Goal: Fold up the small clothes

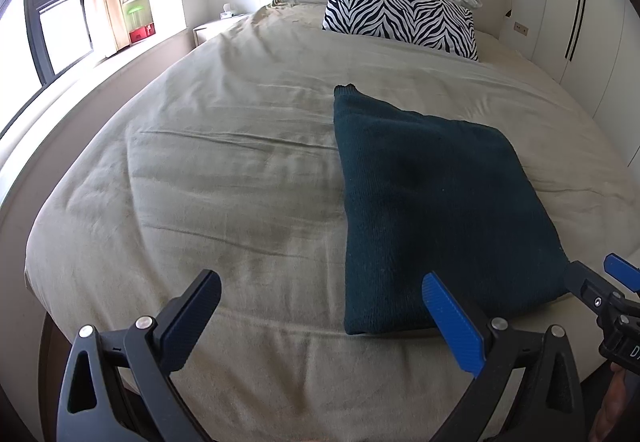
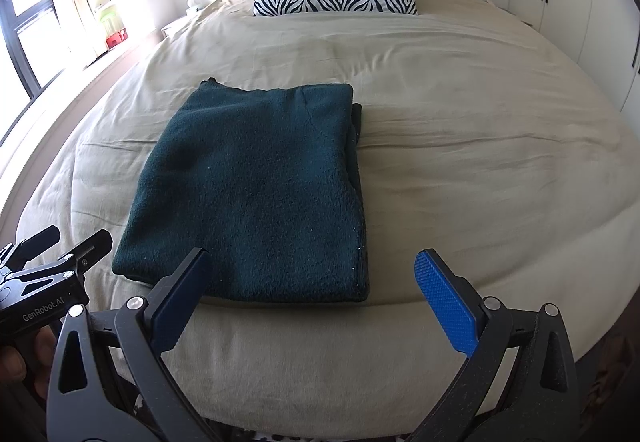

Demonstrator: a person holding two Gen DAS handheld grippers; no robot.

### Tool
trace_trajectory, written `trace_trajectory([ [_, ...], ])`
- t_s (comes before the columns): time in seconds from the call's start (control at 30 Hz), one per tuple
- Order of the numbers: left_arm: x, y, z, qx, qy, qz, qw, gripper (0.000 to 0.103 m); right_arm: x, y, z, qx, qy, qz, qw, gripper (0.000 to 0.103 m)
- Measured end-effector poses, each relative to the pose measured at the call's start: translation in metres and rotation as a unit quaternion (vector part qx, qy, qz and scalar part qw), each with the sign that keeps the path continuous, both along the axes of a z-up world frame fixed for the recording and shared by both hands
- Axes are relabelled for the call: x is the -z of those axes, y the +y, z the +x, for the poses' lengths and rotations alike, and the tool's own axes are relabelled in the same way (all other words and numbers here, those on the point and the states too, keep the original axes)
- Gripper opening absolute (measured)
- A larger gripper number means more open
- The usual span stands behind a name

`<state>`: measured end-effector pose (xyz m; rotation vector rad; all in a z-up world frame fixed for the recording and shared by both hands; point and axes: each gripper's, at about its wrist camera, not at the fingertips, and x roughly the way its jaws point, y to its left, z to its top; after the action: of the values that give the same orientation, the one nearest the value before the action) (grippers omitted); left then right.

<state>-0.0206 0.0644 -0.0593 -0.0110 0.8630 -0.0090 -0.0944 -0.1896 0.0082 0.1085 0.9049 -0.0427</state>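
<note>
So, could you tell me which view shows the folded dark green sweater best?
The right wrist view: the whole sweater lies centred and unobstructed. In the left wrist view it sits off to the right, its near edge partly covered by a blue fingertip.

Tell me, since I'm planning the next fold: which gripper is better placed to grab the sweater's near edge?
Probably the right gripper: its open fingers straddle the dark green sweater's near edge. The left gripper sits mostly over bare bedspread.

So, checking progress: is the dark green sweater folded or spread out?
Folded. The dark green sweater lies as a compact rectangle on the bed, layered edges visible along its right side.
</note>
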Motion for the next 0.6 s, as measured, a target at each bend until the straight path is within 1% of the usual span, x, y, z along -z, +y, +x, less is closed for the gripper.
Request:
trace_trajectory([
  [0.6, 0.0052, -0.0008, -0.002, 0.002, 0.004, 0.0, 1.0, 0.103, 0.0017, 0.0011, -0.0007, 0.001, 0.001, 0.001, 1.0, 0.103],
])
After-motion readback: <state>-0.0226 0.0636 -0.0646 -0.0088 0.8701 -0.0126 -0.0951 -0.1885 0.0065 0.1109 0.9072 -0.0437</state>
